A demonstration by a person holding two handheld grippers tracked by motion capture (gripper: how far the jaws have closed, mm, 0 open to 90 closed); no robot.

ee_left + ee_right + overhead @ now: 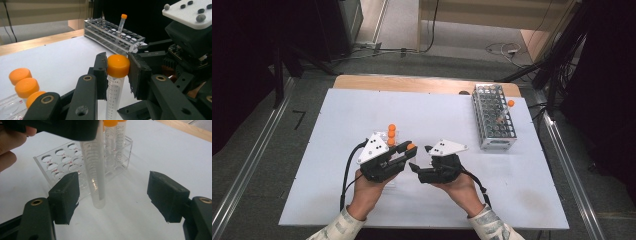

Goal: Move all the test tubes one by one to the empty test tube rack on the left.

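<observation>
Left gripper [117,72] pinches the orange cap [118,65] of a clear graduated centrifuge tube [114,96], its two black jaws pressed against the cap's sides, and the tube hangs upright from the grip above the white desk [337,200]. Seen from above, this gripper [408,150] sits near the middle of the desk, slightly toward the front edge, with the person's left hand [368,187] wrapped around its body.

Right gripper [113,195] stands with its jaws spread wide; the tube's rounded lower end [96,177] hangs between them, close to one jaw, with neither pad pressing on it. In the high view this gripper [424,157] faces the left one almost tip to tip, carried by the right hand [459,187].

Just behind the left gripper, a small clear plastic rack [57,162] rests on the desk, with more orange-capped tubes [391,134] standing in a row at one end; several of its round holes are open. The same caps [23,83] appear low at the left of the left gripper view.

Toward the desk's far right corner lies a longer metal-grey tube rack [493,117], set lengthwise along the right edge. One slim tube with an orange cap [121,23] stands in it, tilted slightly. A strip of wooden tabletop [412,82] runs along the desk's far edge.
</observation>
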